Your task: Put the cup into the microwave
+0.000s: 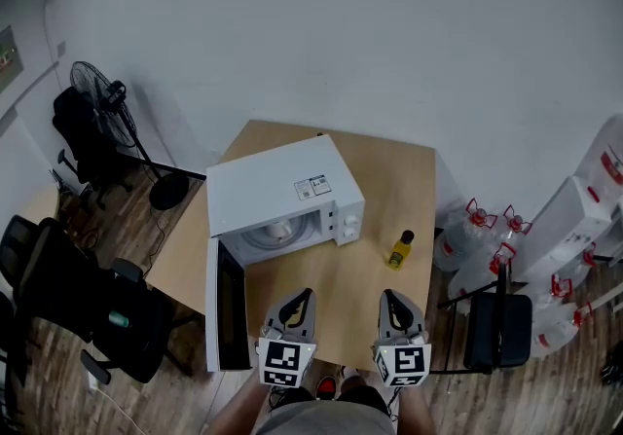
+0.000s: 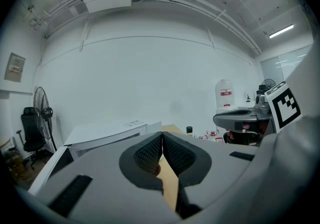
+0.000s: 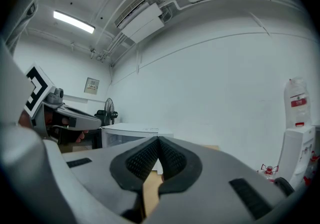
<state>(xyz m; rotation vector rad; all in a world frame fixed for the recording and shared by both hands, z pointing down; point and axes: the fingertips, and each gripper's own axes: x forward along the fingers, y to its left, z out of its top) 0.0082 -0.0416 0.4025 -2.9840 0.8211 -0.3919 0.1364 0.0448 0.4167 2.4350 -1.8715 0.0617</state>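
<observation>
both left gripper (image 1: 302,299) and right gripper (image 1: 391,299) closed, empty, over wooden table (image 1: 362,266), white wall (image 1: 341,34)

A: What is the table looking like?

B: The table (image 1: 394,165) is showing smooth, matt, light wood. The microwave (image 1: 277,188) on it is looking like smooth white painted metal, and its open door (image 1: 227,311) is showing dark, glossy glass.

A: And the grippers?

B: The left gripper (image 1: 304,297) and right gripper (image 1: 390,299) are wearing matt grey plastic shells. Their pads (image 2: 149,154) are showing black, rough, dimpled rubber.

A: Anything else?

B: Right of the microwave, a small bottle (image 1: 400,250) is gleaming in glossy yellow plastic. On the far right, water jugs (image 1: 475,234) are showing clear plastic, and the floor (image 1: 545,394) is showing dark wood planks.
</observation>
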